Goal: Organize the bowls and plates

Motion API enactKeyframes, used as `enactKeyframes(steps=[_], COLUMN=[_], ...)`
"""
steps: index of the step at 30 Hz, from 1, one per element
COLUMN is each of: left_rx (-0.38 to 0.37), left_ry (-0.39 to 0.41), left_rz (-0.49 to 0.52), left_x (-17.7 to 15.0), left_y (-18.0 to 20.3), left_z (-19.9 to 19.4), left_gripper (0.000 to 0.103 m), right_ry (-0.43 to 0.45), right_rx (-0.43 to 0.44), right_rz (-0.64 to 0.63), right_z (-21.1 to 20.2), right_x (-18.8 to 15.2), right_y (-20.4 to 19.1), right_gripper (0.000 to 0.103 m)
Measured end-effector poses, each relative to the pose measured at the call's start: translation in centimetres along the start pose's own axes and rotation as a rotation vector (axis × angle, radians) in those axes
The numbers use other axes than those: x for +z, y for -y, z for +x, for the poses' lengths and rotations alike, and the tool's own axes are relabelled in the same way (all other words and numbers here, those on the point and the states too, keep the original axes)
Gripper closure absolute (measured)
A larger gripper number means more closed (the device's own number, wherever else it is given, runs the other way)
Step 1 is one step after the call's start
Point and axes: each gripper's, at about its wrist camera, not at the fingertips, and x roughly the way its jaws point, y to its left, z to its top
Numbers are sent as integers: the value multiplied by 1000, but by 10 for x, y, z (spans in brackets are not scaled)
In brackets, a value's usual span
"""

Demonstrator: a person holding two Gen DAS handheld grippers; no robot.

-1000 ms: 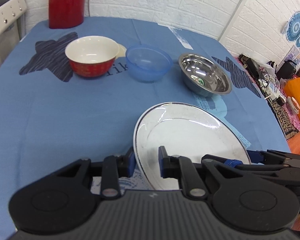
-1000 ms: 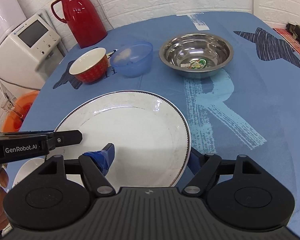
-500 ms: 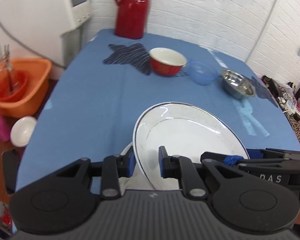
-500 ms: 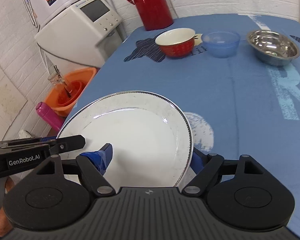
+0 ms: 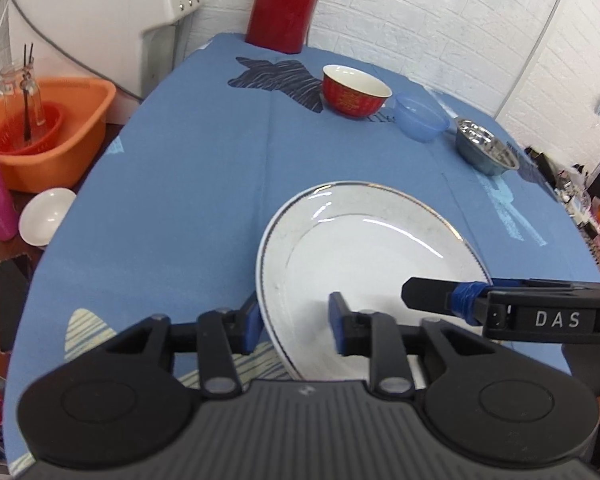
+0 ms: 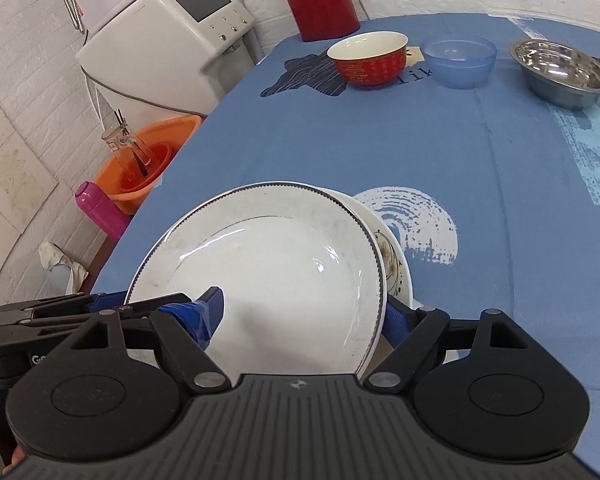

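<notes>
The white plate is stiff, glazed, likely slippery and breakable, so the rim is the place to grip; each claw pinches an opposite rim, left claw and right claw both closed on it; face up, slightly tilted, round with no long axis, it hangs over a second plate near the counter edge; three bowls stand well apart

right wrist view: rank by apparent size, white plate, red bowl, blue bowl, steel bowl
1. white plate, by far the largest, though it is nearest the camera.
2. steel bowl, looks slightly wider than the rest.
3. red bowl and blue bowl: too alike to rank.
</notes>
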Motion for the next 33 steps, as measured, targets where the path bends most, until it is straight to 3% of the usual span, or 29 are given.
enactKeyframes(steps=[2, 5, 10, 14, 19, 24, 28, 33], left_rx=[-30, -55, -119, -123, -128, -138, -146, -155], left_ry=[-10, -24, -22, 19, 53, 34, 25, 9], left_rz=[-5, -11, -36, -14, 11, -6, 7, 30], left_x=[1, 4, 11, 19, 24, 29, 31, 41], left_y=[0, -1, -4, 3, 9, 11, 17, 27], left_z=[0, 0, -9, -22, -33, -26, -22, -12], left_gripper=[53, 52, 41, 40, 38, 37, 37, 36], right_ry=[12, 21, 15, -30, 108, 140, 165, 128], right_rx=[3, 8, 23, 13, -1, 27, -28, -128], right_rz=[22, 60, 78, 2, 14, 53, 68, 209], right_z=[-4, -8, -13, -11, -37, -54, -68, -77], right_x=[1, 3, 5, 10, 15, 22, 23, 12], right_y=[2, 8, 12, 6, 13, 27, 58, 127], right_gripper=[35, 35, 35, 35, 35, 36, 36, 36])
